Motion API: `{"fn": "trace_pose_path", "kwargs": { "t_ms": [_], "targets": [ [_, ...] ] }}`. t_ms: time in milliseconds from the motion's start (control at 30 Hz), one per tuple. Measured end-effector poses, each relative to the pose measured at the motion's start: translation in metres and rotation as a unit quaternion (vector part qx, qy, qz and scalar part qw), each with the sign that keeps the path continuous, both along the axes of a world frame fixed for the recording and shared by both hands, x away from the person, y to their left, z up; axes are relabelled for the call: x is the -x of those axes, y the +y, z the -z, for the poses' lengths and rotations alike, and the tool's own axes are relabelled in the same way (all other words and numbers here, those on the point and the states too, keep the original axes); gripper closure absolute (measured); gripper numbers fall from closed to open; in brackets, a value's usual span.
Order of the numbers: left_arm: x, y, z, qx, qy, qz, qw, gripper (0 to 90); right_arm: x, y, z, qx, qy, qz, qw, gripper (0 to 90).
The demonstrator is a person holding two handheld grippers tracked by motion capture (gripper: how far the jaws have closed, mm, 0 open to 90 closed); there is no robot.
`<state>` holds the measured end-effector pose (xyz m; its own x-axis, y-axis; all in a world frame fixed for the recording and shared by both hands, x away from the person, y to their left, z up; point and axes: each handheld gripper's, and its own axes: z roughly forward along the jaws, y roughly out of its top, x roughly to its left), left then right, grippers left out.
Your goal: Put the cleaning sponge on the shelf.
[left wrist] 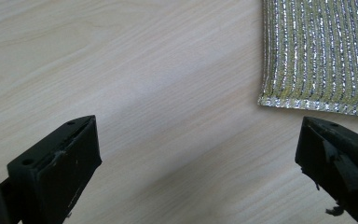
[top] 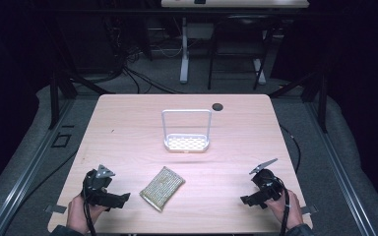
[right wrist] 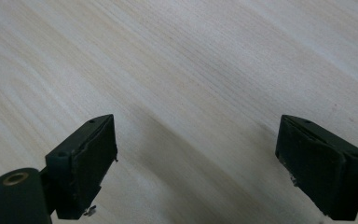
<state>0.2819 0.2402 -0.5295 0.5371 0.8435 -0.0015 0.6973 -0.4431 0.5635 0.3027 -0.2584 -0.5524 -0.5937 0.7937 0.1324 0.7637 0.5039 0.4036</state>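
A yellow-green sponge with silvery threads (top: 162,187) lies flat near the table's front middle; its corner (left wrist: 319,56) fills the upper right of the left gripper view. Behind it stands a white rack with a tall wire handle and a perforated base (top: 186,142). My left gripper (top: 120,200) rests low at the front left, just left of the sponge, jaws wide open with only bare wood (left wrist: 191,140) between them. At the front right my right gripper (top: 247,200) is held by a hand, also wide open over bare tabletop (right wrist: 196,140).
The light wooden table (top: 128,128) has a dark round hole (top: 217,106) near its back edge. Black frame posts flank the table on both sides. Desk legs and cables stand on the floor behind it.
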Motion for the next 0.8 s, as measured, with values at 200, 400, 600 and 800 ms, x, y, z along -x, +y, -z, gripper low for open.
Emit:
{"fn": "trace_pose_path", "kwargs": {
  "t_ms": [200,400,600,800],
  "targets": [
    [0.002,-0.001,-0.001,0.003,-0.007,0.0,1.0,0.0,0.001,0.004,0.0,0.009,-0.003,-0.02,0.9998,12.1],
    [0.0,-0.002,-0.002,0.008,-0.007,-0.003,0.9999,0.0,0.002,0.005,0.002,0.014,-0.001,-0.026,0.9996,12.1],
    [-0.003,-0.012,-0.001,0.005,-0.005,0.006,1.0,0.0,0.003,0.003,0.002,0.006,0.004,-0.022,0.9997,12.0],
    [-0.003,-0.019,-0.003,0.002,-0.008,0.018,0.9998,0.0,0.003,0.005,0.002,0.011,0.004,-0.029,0.9995,12.1]
  ]
}}
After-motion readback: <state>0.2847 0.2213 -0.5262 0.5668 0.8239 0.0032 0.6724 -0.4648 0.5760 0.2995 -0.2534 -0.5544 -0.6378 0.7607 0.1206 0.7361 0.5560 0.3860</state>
